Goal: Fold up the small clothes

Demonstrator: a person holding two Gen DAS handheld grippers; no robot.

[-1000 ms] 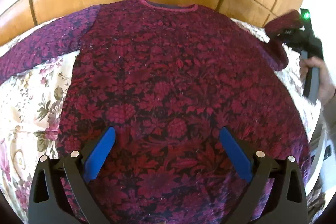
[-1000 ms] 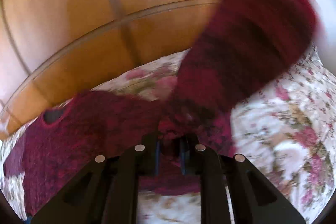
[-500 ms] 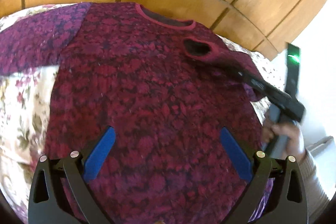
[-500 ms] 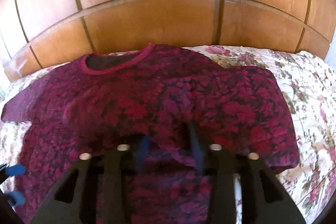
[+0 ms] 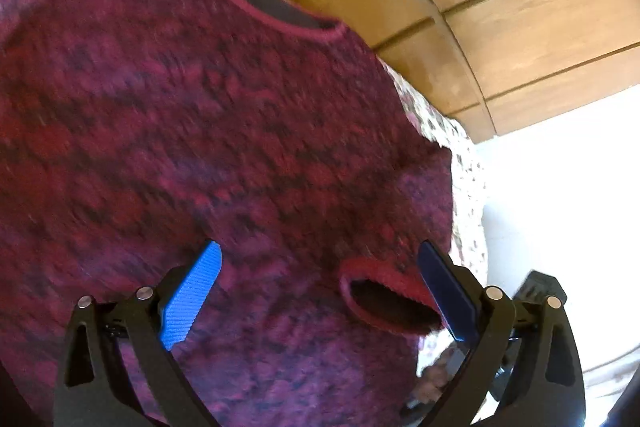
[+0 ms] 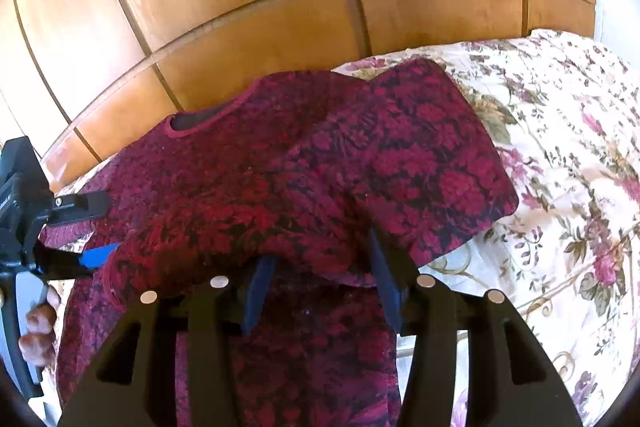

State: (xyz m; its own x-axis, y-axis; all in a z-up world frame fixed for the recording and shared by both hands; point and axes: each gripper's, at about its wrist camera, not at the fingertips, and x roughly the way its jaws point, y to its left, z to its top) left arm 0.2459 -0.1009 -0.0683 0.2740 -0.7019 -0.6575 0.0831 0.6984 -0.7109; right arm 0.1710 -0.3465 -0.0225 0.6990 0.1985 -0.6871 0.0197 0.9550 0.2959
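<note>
On the flowered bedspread (image 6: 560, 155) by the wooden headboard (image 6: 260, 7) lies the dark red sweater (image 6: 240, 187), one sleeve (image 6: 420, 155) folded across its chest. Right tongs (image 6: 320, 287) stand partly open around the sleeve's lower edge, gripping nothing; left tongs (image 5: 320, 291) gape wide, empty, above the cuff (image 5: 384, 299). Likely next: fold the other sleeve inward

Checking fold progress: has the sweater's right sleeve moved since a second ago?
Yes. The right sleeve has swung from the floral bedspread inward, onto the sweater's body.
</note>
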